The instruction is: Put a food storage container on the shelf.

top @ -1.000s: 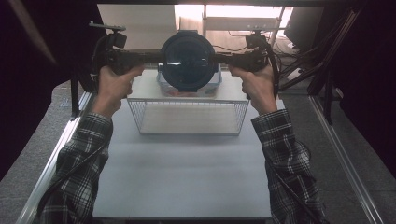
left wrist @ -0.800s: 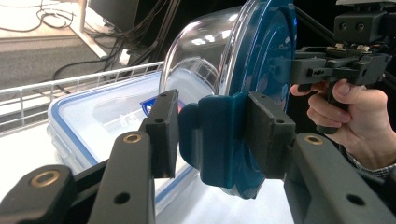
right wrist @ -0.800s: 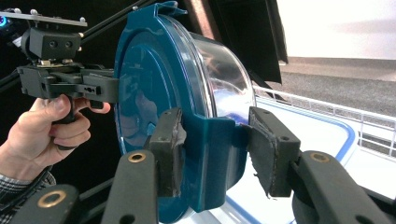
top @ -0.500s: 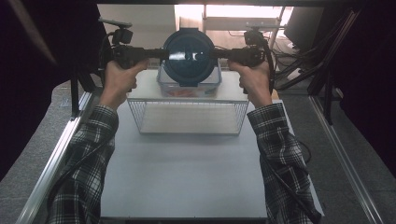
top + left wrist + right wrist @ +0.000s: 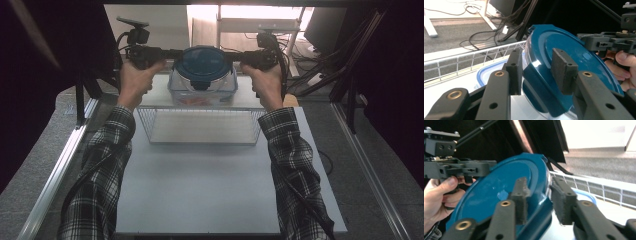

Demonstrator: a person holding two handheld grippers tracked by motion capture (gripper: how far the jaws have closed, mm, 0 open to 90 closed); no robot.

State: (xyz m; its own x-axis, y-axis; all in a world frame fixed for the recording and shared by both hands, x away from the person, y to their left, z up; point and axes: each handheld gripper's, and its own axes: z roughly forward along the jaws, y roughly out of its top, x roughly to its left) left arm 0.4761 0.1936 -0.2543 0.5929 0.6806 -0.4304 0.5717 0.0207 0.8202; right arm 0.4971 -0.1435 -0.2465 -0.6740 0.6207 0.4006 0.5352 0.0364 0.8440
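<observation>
A round blue lid [image 5: 204, 62] sits level over a clear blue-rimmed container [image 5: 202, 91] behind the wire basket. My left gripper [image 5: 175, 52] holds the lid's left edge and my right gripper [image 5: 232, 55] its right edge. In the left gripper view the lid [image 5: 564, 42] has its edge flap between the pads of my left gripper [image 5: 537, 62], one pad on top and one beneath. The right gripper view shows my right gripper [image 5: 540, 187] gripping the lid [image 5: 499, 187] likewise. Both pairs of jaws have just been closing on the lid. The container's rim [image 5: 485, 72] shows below.
A low wire basket [image 5: 200, 127] stands on the white board [image 5: 210, 190] just in front of the container. Dark frame posts [image 5: 80, 100] flank the table, and cables lie on the floor at the back right [image 5: 305, 60].
Both hands moved away from the person and slightly down, carrying the lid from above the basket's back edge to over the clear container. The lid looks smaller and lower now.
</observation>
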